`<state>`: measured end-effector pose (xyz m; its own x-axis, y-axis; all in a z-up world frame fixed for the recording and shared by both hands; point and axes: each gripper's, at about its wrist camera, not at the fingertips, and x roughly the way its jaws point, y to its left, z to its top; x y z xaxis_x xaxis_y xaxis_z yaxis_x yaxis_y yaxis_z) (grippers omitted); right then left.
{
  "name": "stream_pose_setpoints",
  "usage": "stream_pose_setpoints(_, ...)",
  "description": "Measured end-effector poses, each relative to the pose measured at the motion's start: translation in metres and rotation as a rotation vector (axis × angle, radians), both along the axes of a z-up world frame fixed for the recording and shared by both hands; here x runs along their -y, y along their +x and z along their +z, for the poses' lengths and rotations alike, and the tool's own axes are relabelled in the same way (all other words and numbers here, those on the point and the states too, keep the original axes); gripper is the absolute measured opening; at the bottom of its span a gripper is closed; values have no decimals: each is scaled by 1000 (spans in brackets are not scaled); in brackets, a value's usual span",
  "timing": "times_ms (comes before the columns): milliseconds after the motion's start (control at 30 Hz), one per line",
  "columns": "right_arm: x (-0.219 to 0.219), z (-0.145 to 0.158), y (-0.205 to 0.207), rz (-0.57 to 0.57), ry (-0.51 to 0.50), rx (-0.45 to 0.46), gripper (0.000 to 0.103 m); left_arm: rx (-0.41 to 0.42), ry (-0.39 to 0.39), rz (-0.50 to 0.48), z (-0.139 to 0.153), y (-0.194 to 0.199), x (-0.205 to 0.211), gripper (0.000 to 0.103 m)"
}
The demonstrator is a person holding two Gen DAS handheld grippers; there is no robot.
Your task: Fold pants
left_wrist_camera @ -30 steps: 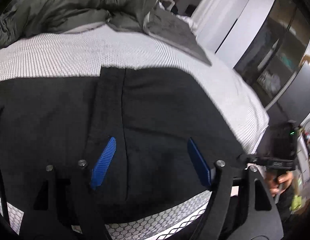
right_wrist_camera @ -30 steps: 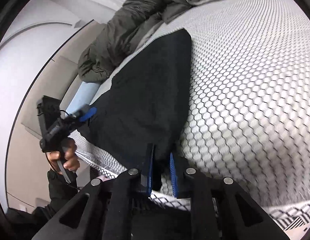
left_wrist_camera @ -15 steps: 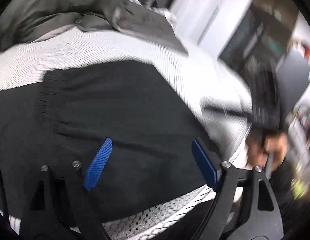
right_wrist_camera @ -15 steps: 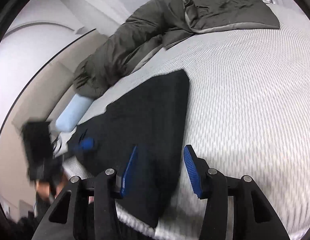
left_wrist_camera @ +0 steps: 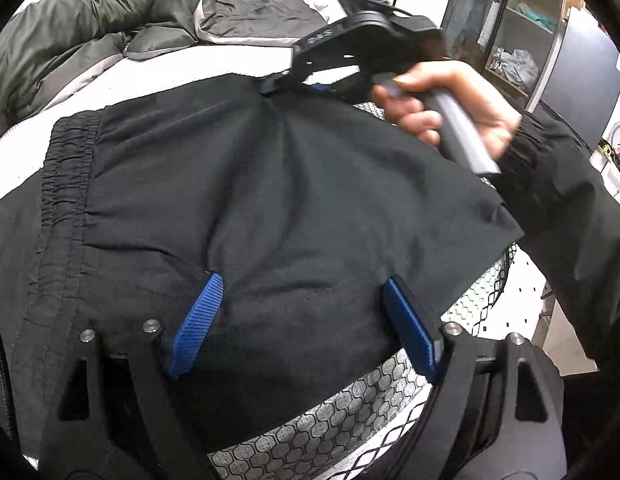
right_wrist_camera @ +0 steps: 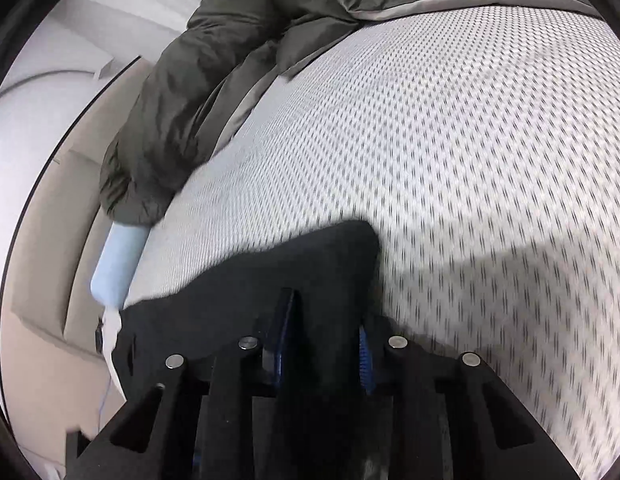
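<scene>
The black pants [left_wrist_camera: 246, 200] lie folded on the white patterned bed, elastic waistband [left_wrist_camera: 66, 184] at the left. My left gripper [left_wrist_camera: 302, 320] is open, its blue pads spread just above the near edge of the pants, holding nothing. My right gripper [left_wrist_camera: 306, 84] shows in the left wrist view at the far edge of the pants, hand on its handle. In the right wrist view my right gripper [right_wrist_camera: 321, 340] is closed on a far corner of the pants [right_wrist_camera: 333, 256], cloth bunched between the pads and pulled into creases.
A grey-green duvet [left_wrist_camera: 90, 28] is heaped at the far side of the bed [right_wrist_camera: 449, 140]. A light blue roll [right_wrist_camera: 118, 264] lies by the beige headboard. Shelves and a dark cabinet [left_wrist_camera: 521, 32] stand right of the bed.
My right gripper let go of the near corner, opened, moved to the far corner of the pants and closed on it. My left gripper stayed open over the near edge.
</scene>
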<state>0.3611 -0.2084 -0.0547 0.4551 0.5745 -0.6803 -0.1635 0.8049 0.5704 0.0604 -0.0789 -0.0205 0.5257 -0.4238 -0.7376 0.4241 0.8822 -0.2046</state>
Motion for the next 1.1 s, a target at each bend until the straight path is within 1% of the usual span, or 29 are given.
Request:
stream_pose_setpoints(67,-4,-1,9,9,-18,15,27,-1,-7,2,1,2,-3,81)
stream_pose_setpoints(133,-4,2,5,7,-43,20,29,5,-8,5,3,1,-3,81)
stream_pose_setpoints(200,3,11,-20,35,-73,24,37,12,-25,16,10,-3,-7,81)
stream_pose_setpoints(233,4,13,-32,62,-75,19,46,13,-44,19,15,-8,-11,81)
stream_pose_setpoints(267,7,14,-53,100,-52,22,53,18,-78,20,20,-14,-19,81)
stream_pose_setpoints(300,8,15,-69,125,-48,31,54,28,-115,28,26,-21,-30,81)
stream_pose_setpoints(333,9,14,-86,148,-61,42,55,35,-134,48,30,-26,-41,81)
stream_pose_setpoints(367,8,12,-106,178,-81,49,55,41,-153,88,33,-33,-56,81)
stream_pose_setpoints(400,8,9,-117,187,-80,53,55,40,-171,130,35,-39,-72,81)
stream_pose_setpoints(433,11,4,-128,194,-58,50,55,36,-185,168,36,-42,-87,80)
stream_pose_setpoints(467,12,0,-133,190,-50,50,53,27,-225,210,35,-46,-107,80)
stream_pose_setpoints(500,11,-2,-136,179,-69,63,47,20,-265,256,34,-51,-124,80)
stream_pose_setpoints(533,8,-3,-137,166,-100,79,28,17,-308,322,33,-55,-143,80)
stream_pose_setpoints(567,3,-1,-134,156,-122,92,20,0,-338,420,31,-60,-164,80)
stream_pose_setpoints(633,-4,8,-120,133,-169,133,16,-33,-388,558,25,-70,-202,80)
stream_pose_setpoints(667,-9,12,-111,125,-207,153,16,-39,-409,590,23,-78,-215,80)
stream_pose_setpoints(700,-16,14,-107,115,-245,152,17,-43,-431,626,21,-85,-230,80)
stream_pose_setpoints(733,-17,15,-106,114,-270,134,21,-42,-439,655,21,-91,-241,80)
stream_pose_setpoints(767,-14,19,-104,111,-261,114,21,-42,-435,699,21,-98,-253,80)
stream_pose_setpoints(800,-10,21,-108,105,-251,122,23,-40,-431,740,20,-106,-264,80)
stream_pose_setpoints(833,-13,25,-112,94,-261,145,27,-38,-445,780,19,-114,-278,80)
stream_pose_setpoints(867,-2,27,-126,88,-272,169,34,-40,-460,806,17,-119,-289,80)
stream_pose_setpoints(900,1,27,-135,83,-270,186,38,-48,-479,841,14,-120,-300,80)
stream_pose_setpoints(933,5,27,-144,80,-262,193,45,-61,-506,877,10,-122,-314,80)
stream_pose_setpoints(1000,10,24,-164,76,-250,201,46,-64,-557,925,1,-117,-337,80)
stream_pose_setpoints(1100,13,18,-188,70,-226,201,49,-52,-590,1007,-4,-106,-366,79)
